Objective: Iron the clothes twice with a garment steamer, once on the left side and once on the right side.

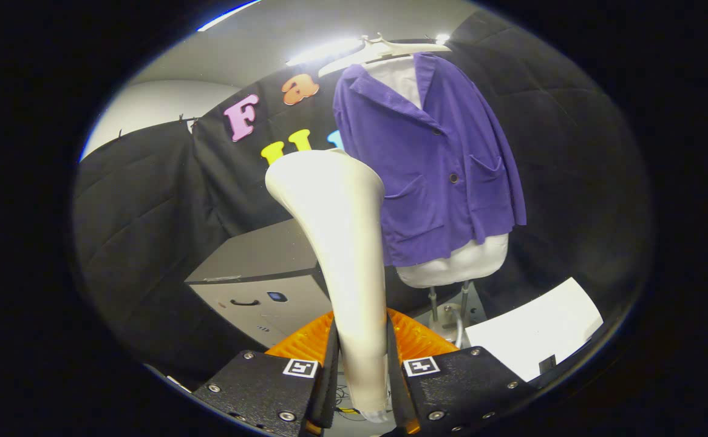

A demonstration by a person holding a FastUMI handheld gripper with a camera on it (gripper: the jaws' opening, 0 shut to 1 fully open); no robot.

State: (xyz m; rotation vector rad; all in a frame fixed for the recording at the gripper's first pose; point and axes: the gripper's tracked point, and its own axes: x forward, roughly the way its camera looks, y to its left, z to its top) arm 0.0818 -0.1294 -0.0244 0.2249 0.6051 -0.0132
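My claw is clamped tight on the handle of the garment steamer, both fingers pressing on it from either side. The steamer's long axis runs straight up and away from the fingers, its wide head tipped a bit to the left. Beyond that head and off to the right hangs the purple jacket on its mannequin, well apart from the steamer. So I reckon the next move is forward and rightward toward the fabric.

tool: two black finger blocks, silver screws along edges
pads: orange, ribbed
markings: small black-and-white square tag atop each finger block
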